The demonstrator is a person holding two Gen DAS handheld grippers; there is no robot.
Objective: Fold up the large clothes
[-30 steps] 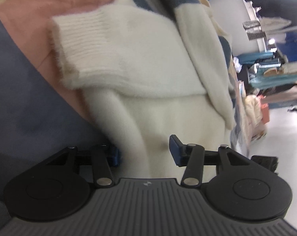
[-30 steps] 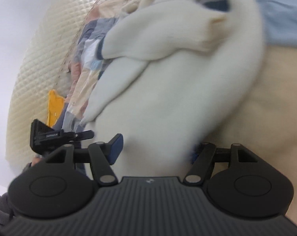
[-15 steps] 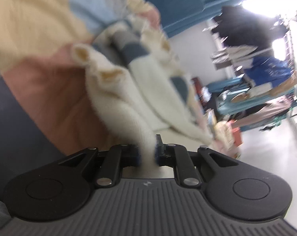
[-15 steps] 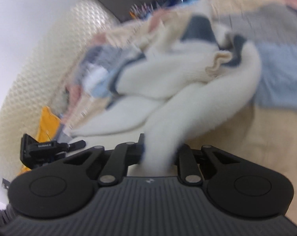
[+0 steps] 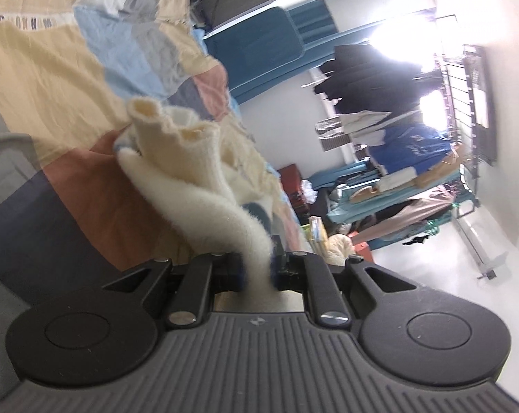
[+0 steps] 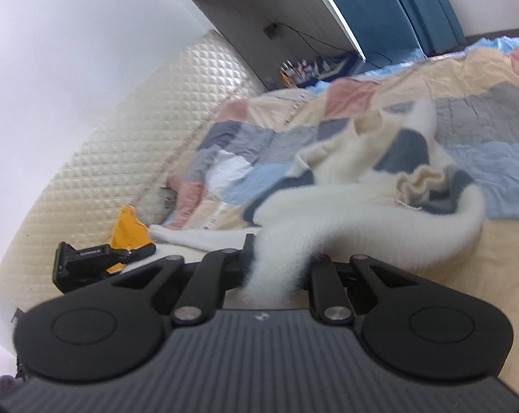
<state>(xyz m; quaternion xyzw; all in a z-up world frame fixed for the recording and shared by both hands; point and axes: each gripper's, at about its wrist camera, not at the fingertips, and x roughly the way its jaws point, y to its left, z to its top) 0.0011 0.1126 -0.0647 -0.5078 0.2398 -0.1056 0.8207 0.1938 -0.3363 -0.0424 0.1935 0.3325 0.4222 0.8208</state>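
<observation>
A fluffy cream sweater (image 6: 359, 216) with grey-blue patches lies bunched on a patchwork bed cover (image 6: 483, 130). My right gripper (image 6: 276, 268) is shut on a thick fold of it, and the fabric stretches up from the bed into the jaws. In the left wrist view the same cream sweater (image 5: 190, 172) rises in a twisted strand, its ribbed cuff or hem open at the top. My left gripper (image 5: 256, 268) is shut on that strand. Both grippers are held above the bed.
A quilted cream headboard (image 6: 104, 172) runs along the left. A black clamp-like device (image 6: 87, 261) and a yellow item (image 6: 128, 227) lie by it. Beyond the bed edge stand a clothes rack (image 5: 414, 144) with hanging garments, blue curtains (image 5: 276, 41) and open floor (image 5: 448, 275).
Both grippers closed on the sweater, then rose and tilted towards level, lifting the fabric off the bed. The views now take in the room instead of close fabric.
</observation>
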